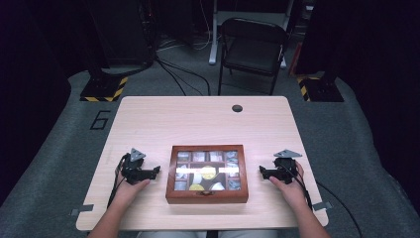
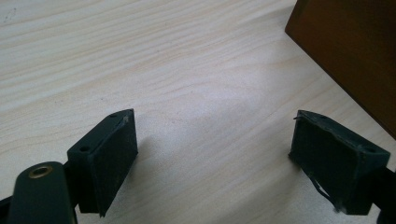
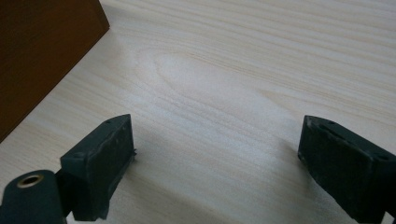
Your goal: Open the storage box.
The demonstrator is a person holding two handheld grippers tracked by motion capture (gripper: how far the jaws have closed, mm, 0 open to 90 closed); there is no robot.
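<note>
High view first: a pale wooden tabletop [image 1: 198,119] is being looked down on, with a brown wooden box [image 1: 207,196] lying near its front edge, about midway between the two hands. Through the box's glass lid a grid of compartments is being shown, holding small items, some golden and round; glare is hiding part of them. The left gripper [image 1: 154,171] is being held on the tabletop just left of the box, apart from it, and the right gripper [image 1: 262,172] is being held just right of it, also apart. Each is pointing inward at the box. A dark round hole [image 1: 237,108] is being seen near the far edge of the tabletop. Beyond it, a black folding chair [image 1: 252,47] is standing on grey carpet, cables are trailing across the floor, and two bases with yellow-black hazard stripes [image 1: 104,89] are being seen at either side.

Left gripper view next: the left gripper [image 2: 212,140] is being held with its jaws spread wide, nothing between them but bare tabletop. A corner of the box [image 2: 350,51] is being seen at upper right, ahead of the right-hand jaw and not touched.

Right gripper view last: the right gripper [image 3: 215,147] is likewise being held wide open and empty, over bare wood grain. The side of the box [image 3: 42,51] is being seen at upper left, clear of the jaws.
</note>
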